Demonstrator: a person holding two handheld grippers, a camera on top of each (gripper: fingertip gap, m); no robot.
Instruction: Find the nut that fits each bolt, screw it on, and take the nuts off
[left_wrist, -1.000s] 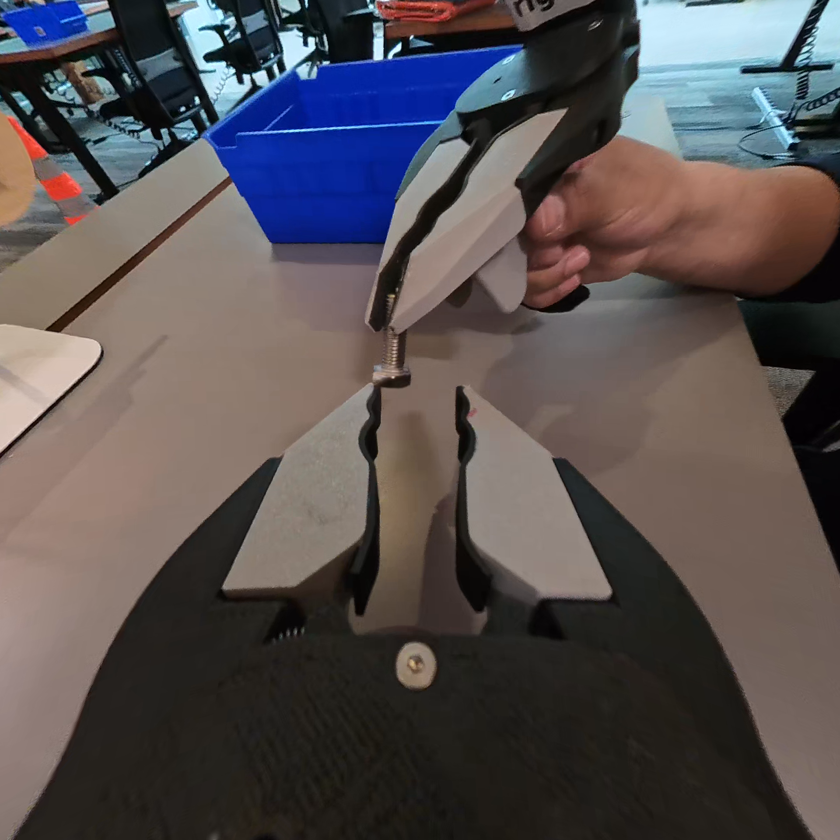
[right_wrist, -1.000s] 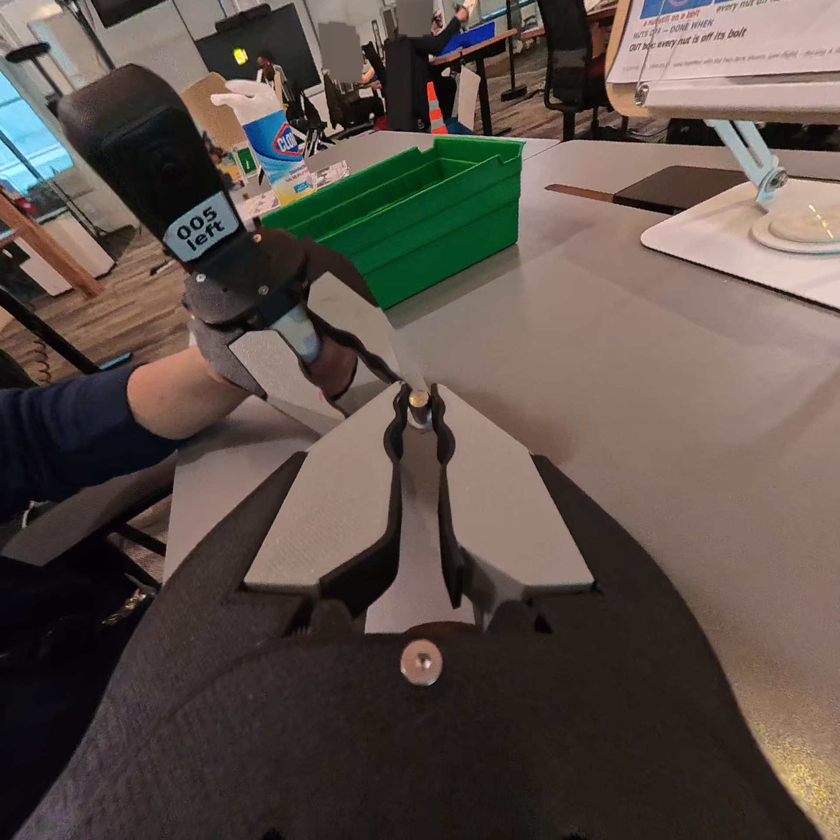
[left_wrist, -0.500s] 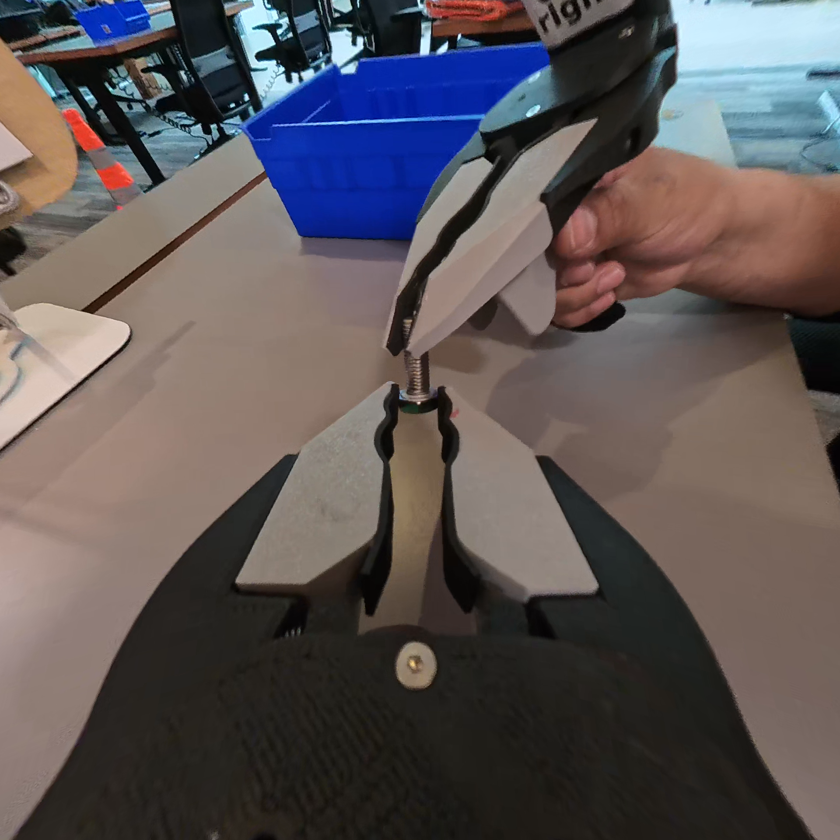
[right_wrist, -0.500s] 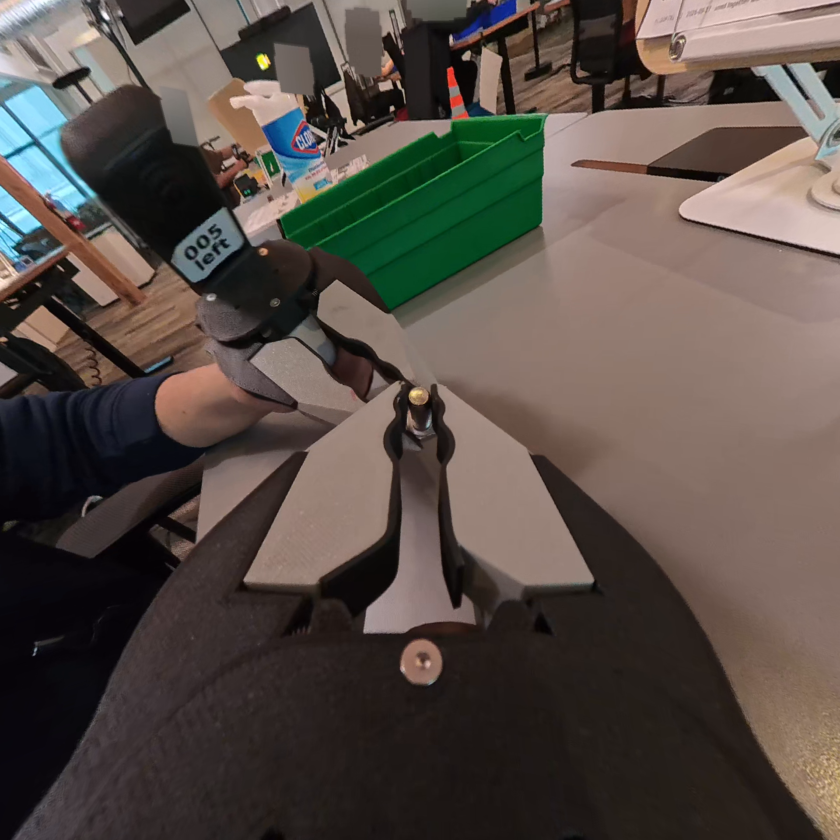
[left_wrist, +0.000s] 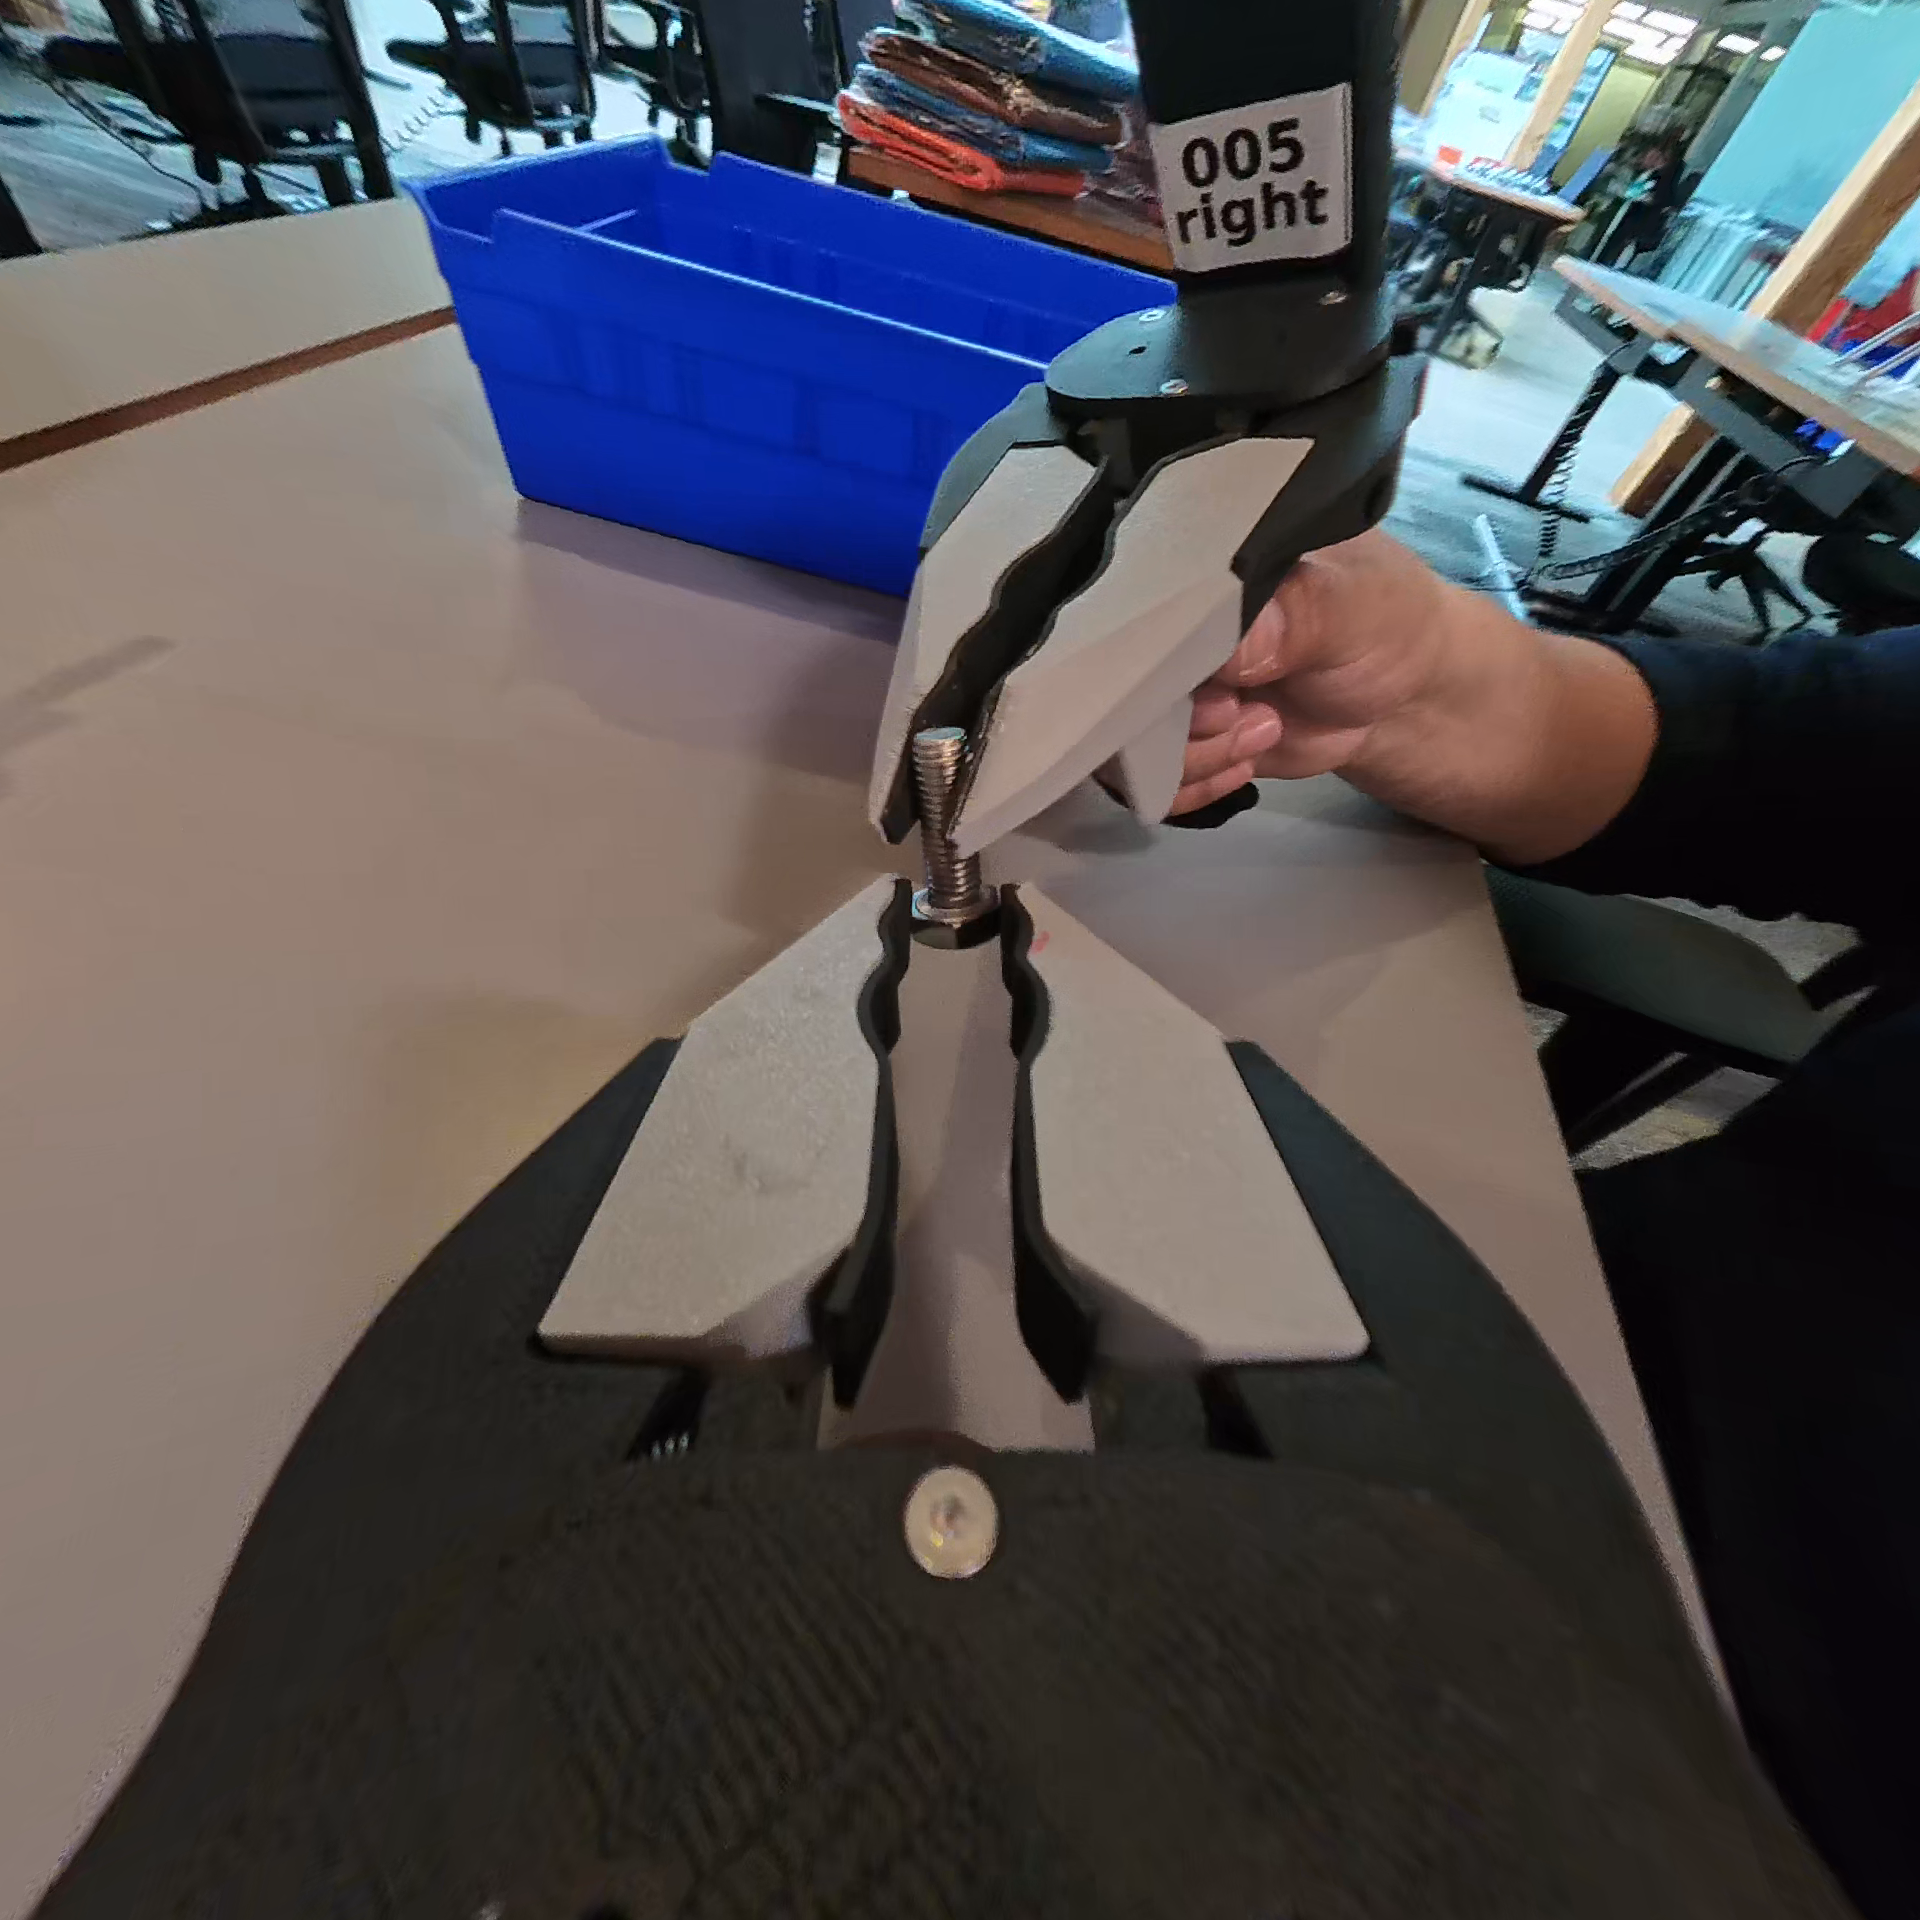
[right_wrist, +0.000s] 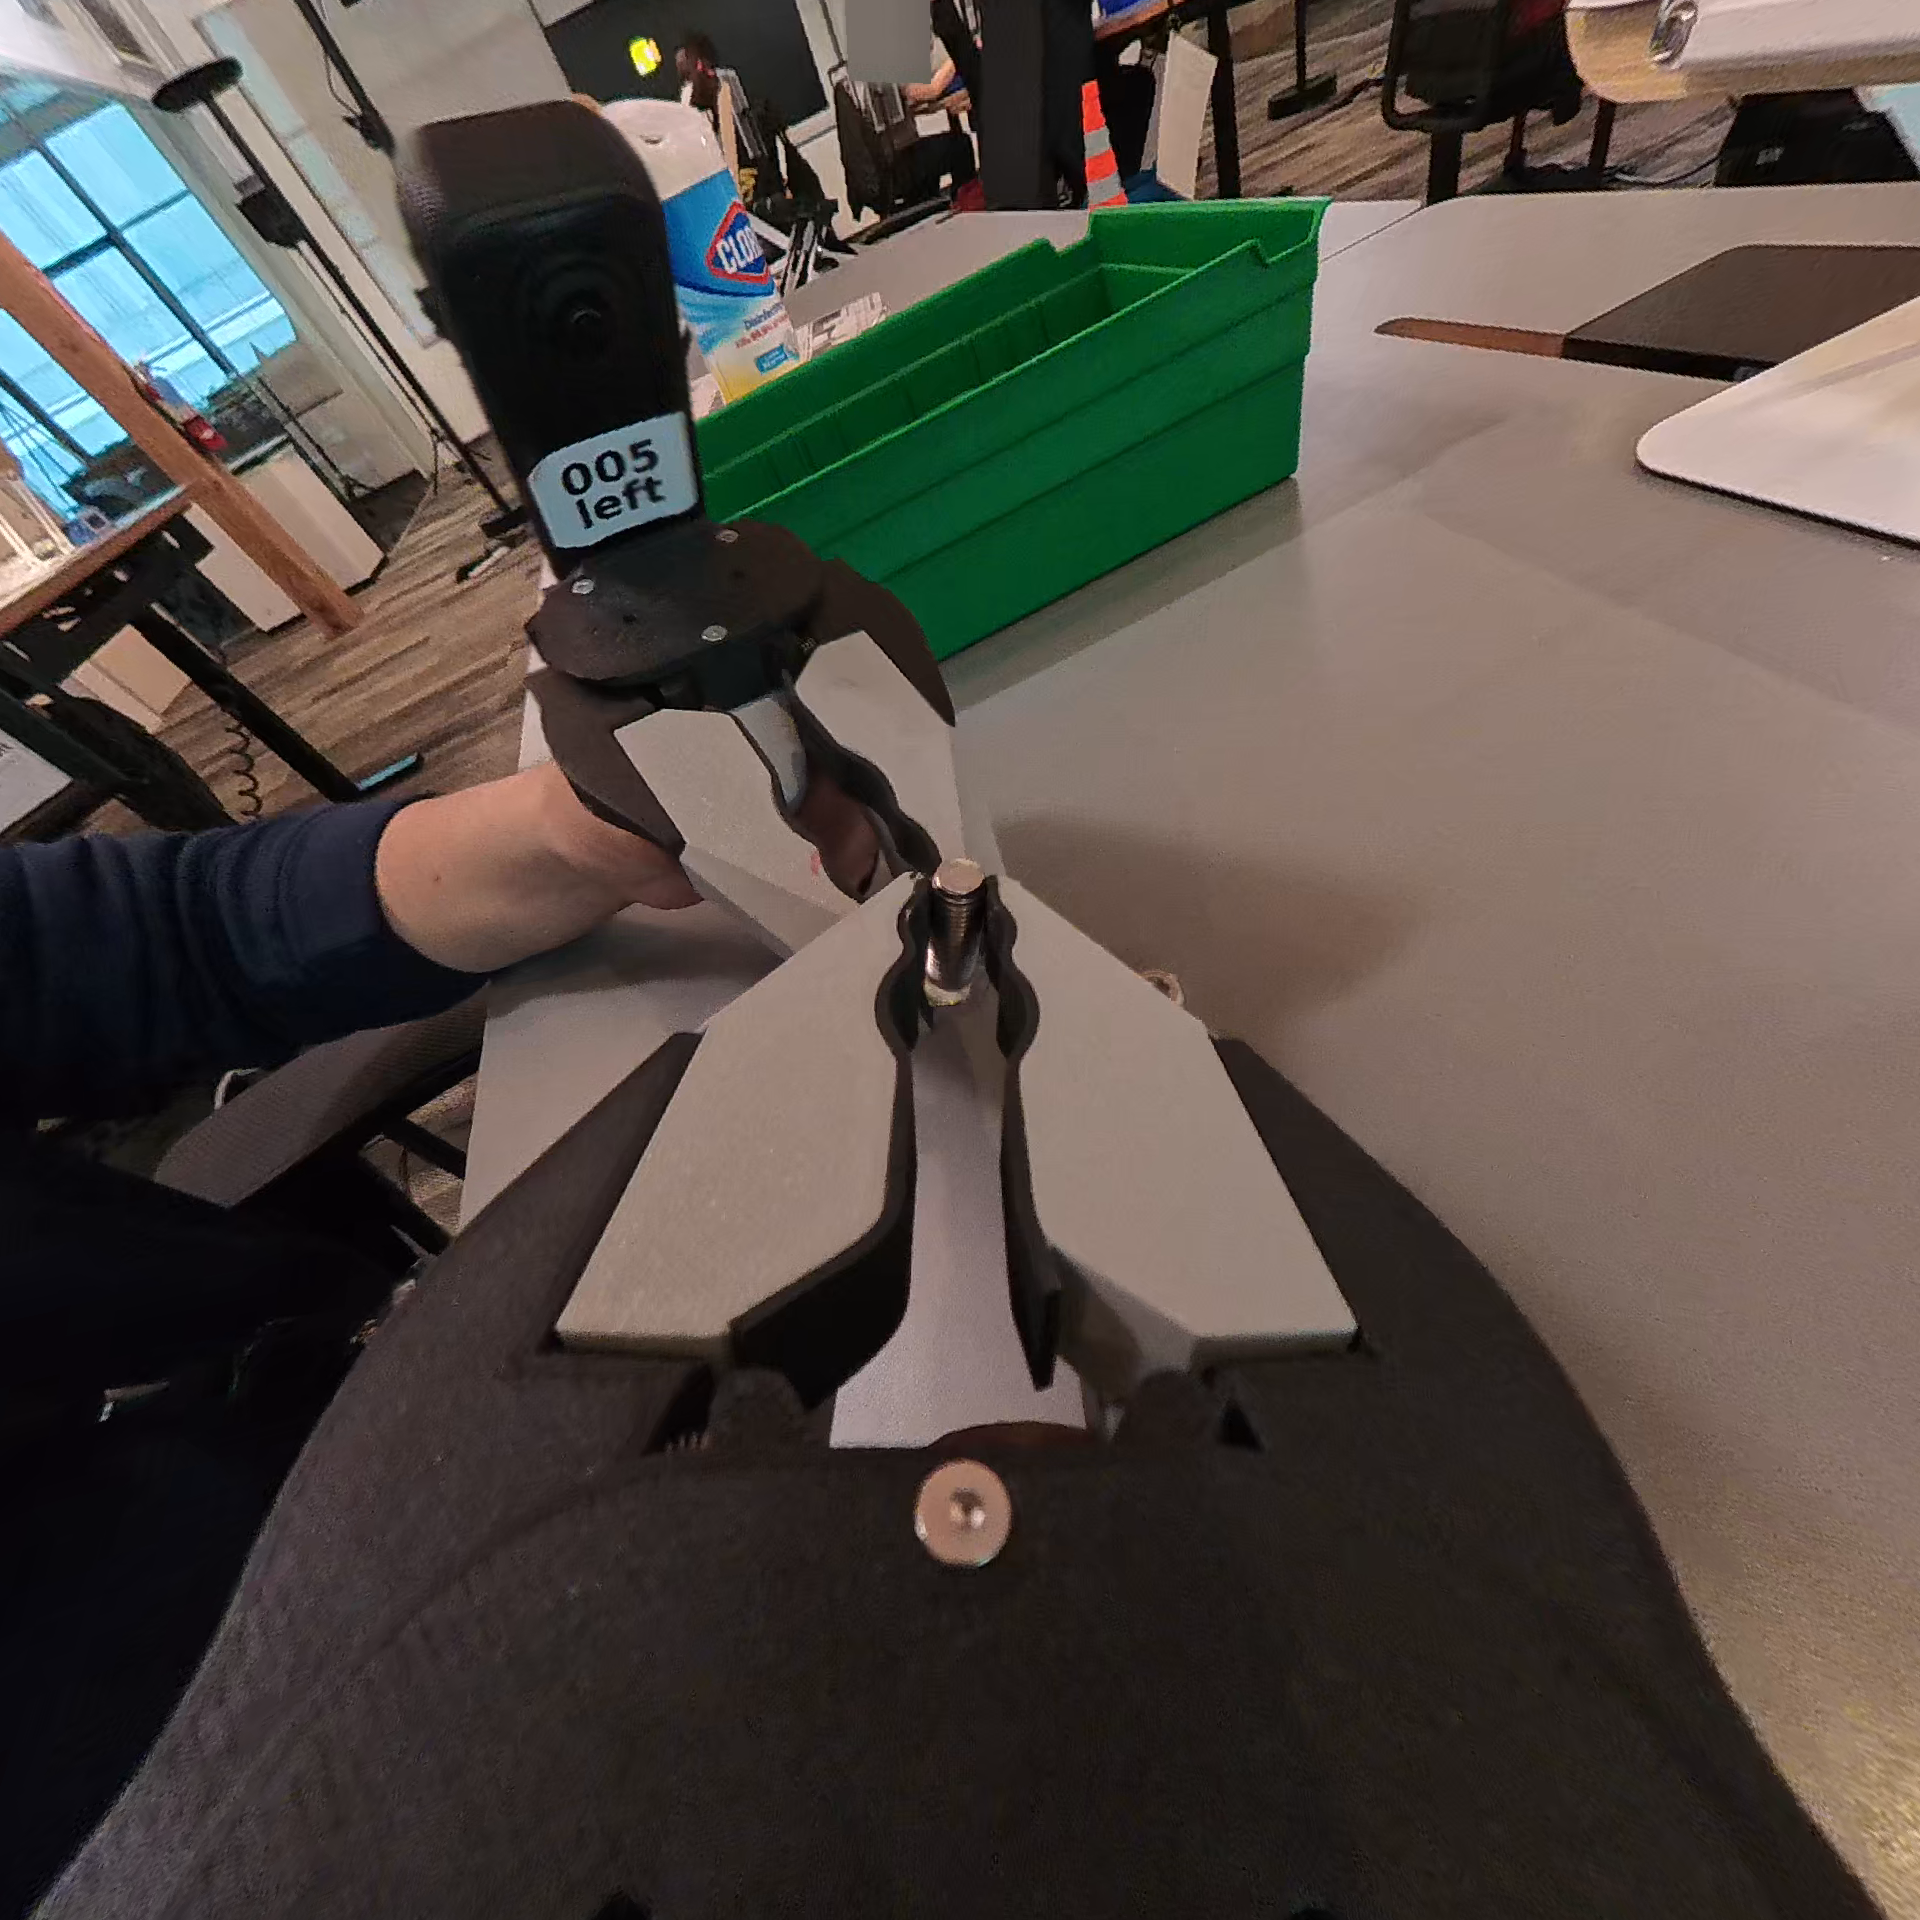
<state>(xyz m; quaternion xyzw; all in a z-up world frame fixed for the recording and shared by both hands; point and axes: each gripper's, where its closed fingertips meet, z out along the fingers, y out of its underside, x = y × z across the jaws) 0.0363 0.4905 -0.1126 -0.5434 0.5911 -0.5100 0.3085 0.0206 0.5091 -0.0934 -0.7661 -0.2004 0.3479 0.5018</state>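
Left wrist view, change: 1.0 s ago the left tongs (left_wrist: 951, 920) stood open short of the bolt (left_wrist: 940, 805); now their tips are closed on its lower end, on what looks like the nut or head (left_wrist: 948, 923).
Bolt position: upright above the tabletop (left_wrist: 364, 727), between both tongs, threaded shank showing.
Right tongs (left_wrist: 930, 821): clamped on the upper shank from above, as before.
Meaning (judgement): both ends are now held, so turning one against the other can start; whether the nut goes on or comes off cannot be told.
Count, left wrist view: one bolt, one blue bin (left_wrist: 748, 353), two tongs, one hand (left_wrist: 1382, 707).
Right wrist view, change: the bolt (right_wrist: 954, 935) now shows more shank between the right tongs (right_wrist: 956, 951).
Count, right wrist view: one green bin (right_wrist: 1039, 416), one spray bottle (right_wrist: 727, 281), one small loose nut-like part (right_wrist: 1162, 981) on the tabletop, just right of the tongs.
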